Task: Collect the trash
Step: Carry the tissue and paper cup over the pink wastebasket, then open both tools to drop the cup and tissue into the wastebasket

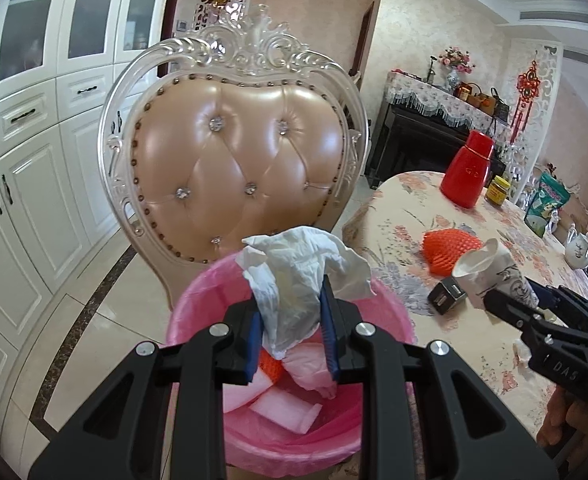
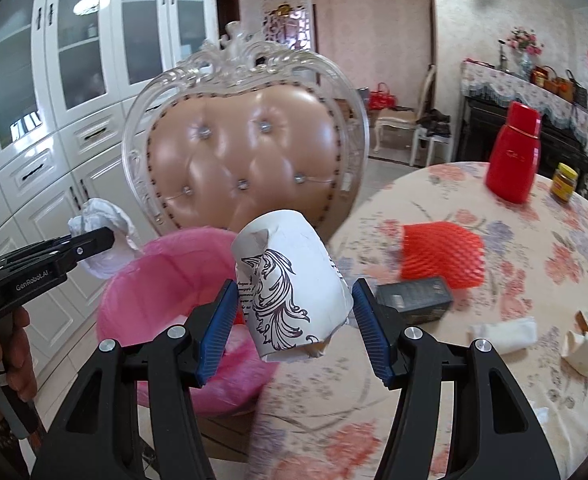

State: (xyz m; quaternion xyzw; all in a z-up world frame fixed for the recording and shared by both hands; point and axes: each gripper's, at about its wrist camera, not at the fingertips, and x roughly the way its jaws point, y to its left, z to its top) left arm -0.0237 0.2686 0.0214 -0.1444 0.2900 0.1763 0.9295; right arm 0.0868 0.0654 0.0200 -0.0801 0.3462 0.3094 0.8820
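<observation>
My left gripper (image 1: 289, 308) is shut on a crumpled white tissue (image 1: 306, 264) and holds it over the pink-lined bin (image 1: 197, 300). White scraps and a bit of red foam net lie inside the bin. In the right wrist view, that left gripper (image 2: 105, 240) and its tissue (image 2: 105, 220) hang at the bin's (image 2: 153, 280) left rim. My right gripper (image 2: 294, 308) grips a crushed white paper cup (image 2: 289, 280) with a black ornamental print, near the table's edge beside the bin. The left wrist view shows the right gripper (image 1: 510, 304) holding the cup (image 1: 486, 268) above the table.
An ornate padded chair (image 2: 245, 152) stands right behind the bin. On the floral table (image 2: 414, 380) lie a red foam net (image 2: 442, 256), a small black box (image 2: 414, 300), two white wads (image 2: 502, 334), a red flask (image 2: 514, 160) and a jar (image 2: 564, 182). White cabinets line the left wall.
</observation>
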